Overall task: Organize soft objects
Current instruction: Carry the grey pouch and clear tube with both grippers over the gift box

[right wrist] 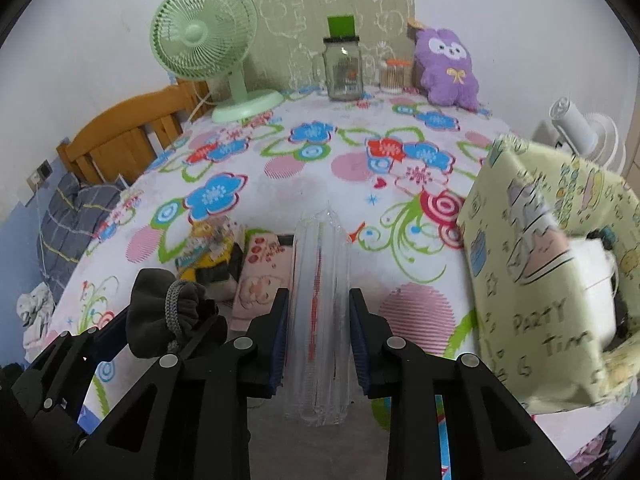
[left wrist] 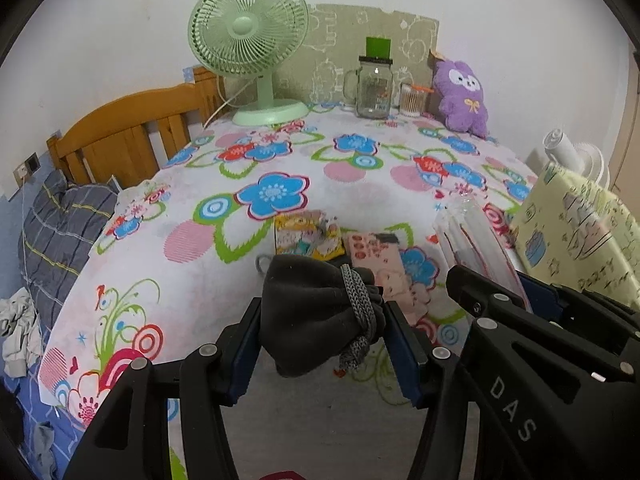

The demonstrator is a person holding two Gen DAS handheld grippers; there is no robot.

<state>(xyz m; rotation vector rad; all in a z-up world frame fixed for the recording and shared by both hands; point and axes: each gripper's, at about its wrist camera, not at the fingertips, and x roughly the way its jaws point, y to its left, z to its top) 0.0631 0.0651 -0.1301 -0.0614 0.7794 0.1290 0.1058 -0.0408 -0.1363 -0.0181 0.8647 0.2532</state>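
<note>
Progress: midway by my judgement; two items are lifted, while two small packets (left wrist: pixel 308 234) lie loose on the near part of the floral table (left wrist: pixel 224 292).
Left gripper (left wrist: pixel 322 324): clamped on a dark drawstring pouch (left wrist: pixel 316 312), held near.
Right gripper (right wrist: pixel 318 338): closed on a clear zip bag (right wrist: pixel 320 312), apparently empty.
Container: yellow fabric bin (right wrist: pixel 532 280) on the right; something white shows inside.
Far right: purple plush (left wrist: pixel 460 98), untouched.
</note>
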